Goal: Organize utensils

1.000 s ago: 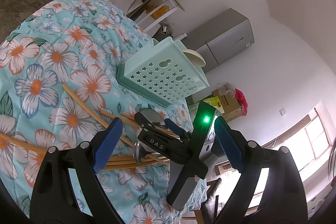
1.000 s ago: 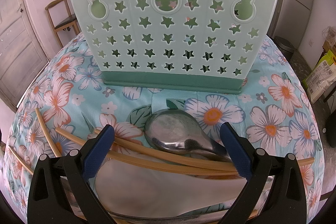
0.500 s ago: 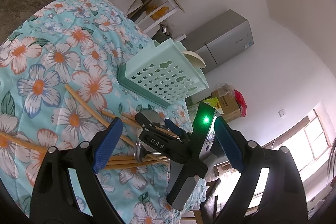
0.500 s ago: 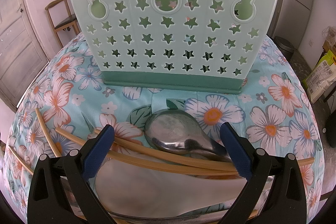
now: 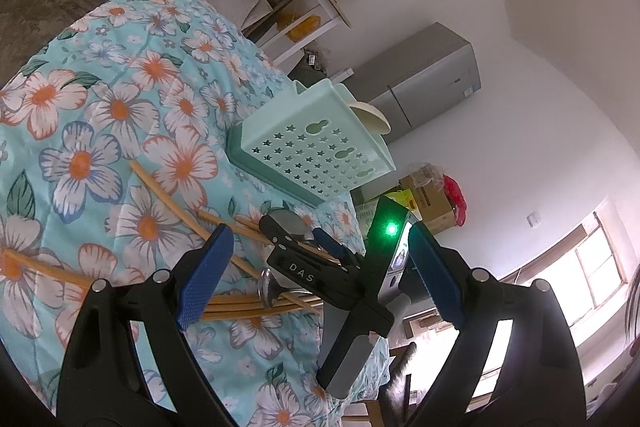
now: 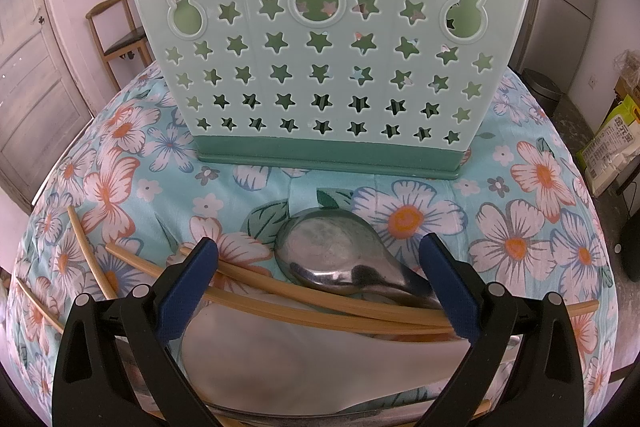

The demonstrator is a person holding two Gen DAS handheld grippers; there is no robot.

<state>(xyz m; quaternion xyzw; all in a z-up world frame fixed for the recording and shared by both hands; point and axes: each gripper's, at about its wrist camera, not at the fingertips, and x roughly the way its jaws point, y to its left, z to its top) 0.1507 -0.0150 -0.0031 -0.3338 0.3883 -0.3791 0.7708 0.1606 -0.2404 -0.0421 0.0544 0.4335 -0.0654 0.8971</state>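
The left gripper [image 5: 316,275] has two glossy black plastic arms, each with round silver screws near the top; its fingers carry blue pads [image 5: 206,273] with a fine knurled texture; the right gripper [image 6: 320,285] is built alike, black arms, silver screws, blue pads [image 6: 188,293]; seen from the left camera, its black body bears white letters "DAS", a glowing green light and a grey handle.

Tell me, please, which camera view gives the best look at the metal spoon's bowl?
The right wrist view: the metal spoon lies close ahead between the open fingers of the right gripper, its bowl fully visible on the tablecloth. In the left wrist view the right gripper hides most of it.
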